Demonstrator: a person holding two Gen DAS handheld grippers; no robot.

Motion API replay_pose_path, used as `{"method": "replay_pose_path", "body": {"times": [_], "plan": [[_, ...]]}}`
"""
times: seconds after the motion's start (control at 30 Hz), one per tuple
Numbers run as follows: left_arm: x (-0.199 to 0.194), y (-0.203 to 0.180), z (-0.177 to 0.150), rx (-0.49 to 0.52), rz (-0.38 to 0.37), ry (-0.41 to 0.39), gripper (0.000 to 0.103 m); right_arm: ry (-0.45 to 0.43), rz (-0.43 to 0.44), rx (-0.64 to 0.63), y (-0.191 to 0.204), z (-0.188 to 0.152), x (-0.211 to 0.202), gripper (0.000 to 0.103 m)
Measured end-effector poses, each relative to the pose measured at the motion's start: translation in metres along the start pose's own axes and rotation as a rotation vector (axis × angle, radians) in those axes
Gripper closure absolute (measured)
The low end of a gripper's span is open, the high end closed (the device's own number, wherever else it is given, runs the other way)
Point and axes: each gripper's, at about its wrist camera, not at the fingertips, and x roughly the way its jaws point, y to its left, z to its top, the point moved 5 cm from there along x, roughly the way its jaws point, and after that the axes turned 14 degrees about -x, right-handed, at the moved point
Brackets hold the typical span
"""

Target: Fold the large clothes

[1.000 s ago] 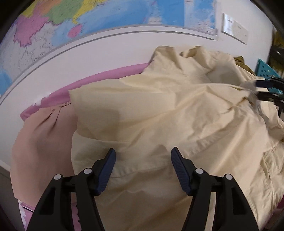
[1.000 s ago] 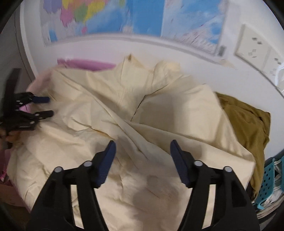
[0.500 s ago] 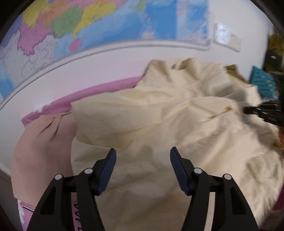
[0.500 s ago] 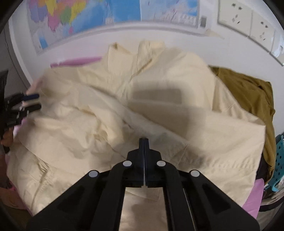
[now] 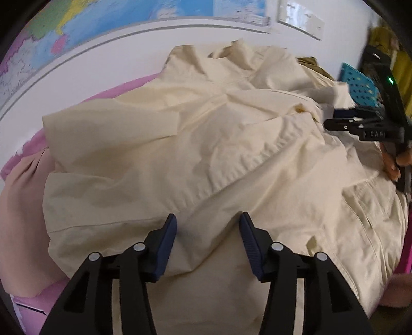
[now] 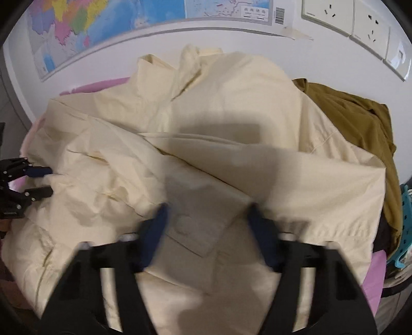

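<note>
A large cream shirt lies rumpled across the pink table, collar toward the wall; it also shows in the right wrist view. My left gripper is open, its blue pads just above the shirt's near hem, a fabric ridge between them. My right gripper is open and blurred with motion, over a sleeve cuff with a button. The right gripper shows at the right edge of the left wrist view; the left gripper shows at the left edge of the right wrist view.
A peach garment lies left of the shirt on the pink cloth. An olive-brown garment is heaped at the right, beside a turquoise basket. A map and wall sockets hang behind.
My right gripper was open a second ago, shut half a second ago, and is open again over the cuff. The shirt's right side was pulled flatter. My left gripper closed in slightly, still open.
</note>
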Motion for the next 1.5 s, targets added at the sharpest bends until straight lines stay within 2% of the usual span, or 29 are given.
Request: {"method": "replay_pose_path", "body": {"times": [0.03,0.1,0.13,0.17,0.23,0.27,0.3,0.33,0.4,0.5,0.6,0.67,0.77,0.93,1.03,1.1,1.2,1.23,1.37,1.43,1.47,1.5], "plan": [[0.001,0.001,0.001,-0.007,0.006,-0.002,0.061,-0.016,0.008,0.009,-0.001,0.002,-0.003,0.066],[0.001,0.002,0.005,-0.023,0.009,-0.012,0.066,-0.058,0.01,0.024,-0.004,0.007,-0.014,0.099],[-0.002,0.001,0.007,-0.026,0.017,-0.029,0.067,-0.066,-0.037,0.022,-0.007,0.01,-0.019,0.102],[-0.004,0.001,0.01,-0.026,0.025,-0.045,0.067,-0.081,-0.067,0.021,-0.01,0.013,-0.025,0.101],[-0.006,0.0,0.017,-0.03,0.027,-0.07,0.066,-0.115,-0.052,0.05,-0.017,0.018,-0.032,0.101],[-0.004,0.0,0.019,-0.034,0.027,-0.066,0.066,-0.105,-0.039,0.066,-0.02,0.018,-0.029,0.101],[0.0,0.001,0.021,-0.035,0.032,-0.059,0.063,-0.088,-0.031,0.067,-0.02,0.017,-0.025,0.097],[0.007,0.002,0.021,-0.03,0.059,-0.048,0.054,-0.054,-0.035,0.069,-0.02,0.015,-0.018,0.095],[0.012,0.005,0.021,-0.037,0.096,-0.045,0.05,-0.033,-0.024,0.088,-0.021,0.008,-0.013,0.076],[-0.005,0.009,0.022,-0.059,0.101,-0.101,0.049,-0.098,0.009,0.1,-0.015,0.0,-0.034,0.052],[-0.036,0.014,0.016,-0.083,0.059,-0.16,0.049,-0.164,0.063,0.05,0.001,-0.012,-0.066,0.046],[-0.057,0.012,0.007,-0.061,0.023,-0.193,0.045,-0.18,0.111,-0.004,0.021,-0.019,-0.081,0.041],[-0.071,0.003,-0.001,-0.019,0.008,-0.205,0.043,-0.16,0.122,-0.07,0.044,-0.021,-0.086,0.04],[-0.07,-0.028,-0.011,0.024,-0.057,-0.176,0.043,-0.144,0.18,-0.081,0.063,-0.004,-0.069,0.041],[-0.071,-0.047,-0.021,0.054,-0.109,-0.153,0.042,-0.135,0.272,-0.055,0.075,-0.003,-0.067,0.045],[-0.072,-0.06,-0.031,0.089,-0.139,-0.143,0.041,-0.133,0.295,-0.092,0.087,-0.01,-0.072,0.045],[-0.07,-0.075,-0.05,0.151,-0.15,-0.121,0.039,-0.077,0.344,-0.116,0.108,-0.026,-0.068,0.045],[-0.068,-0.078,-0.054,0.157,-0.161,-0.105,0.039,-0.032,0.364,-0.114,0.117,-0.034,-0.06,0.045],[-0.064,-0.086,-0.065,0.167,-0.17,-0.081,0.039,0.055,0.322,-0.164,0.14,-0.047,-0.035,0.047],[-0.063,-0.085,-0.066,0.16,-0.166,-0.082,0.039,0.061,0.28,-0.19,0.148,-0.046,-0.027,0.06],[-0.063,-0.084,-0.065,0.15,-0.168,-0.082,0.039,0.064,0.226,-0.224,0.151,-0.043,-0.022,0.075],[-0.064,-0.083,-0.064,0.142,-0.165,-0.086,0.039,0.069,0.207,-0.24,0.154,-0.042,-0.018,0.082]]}}
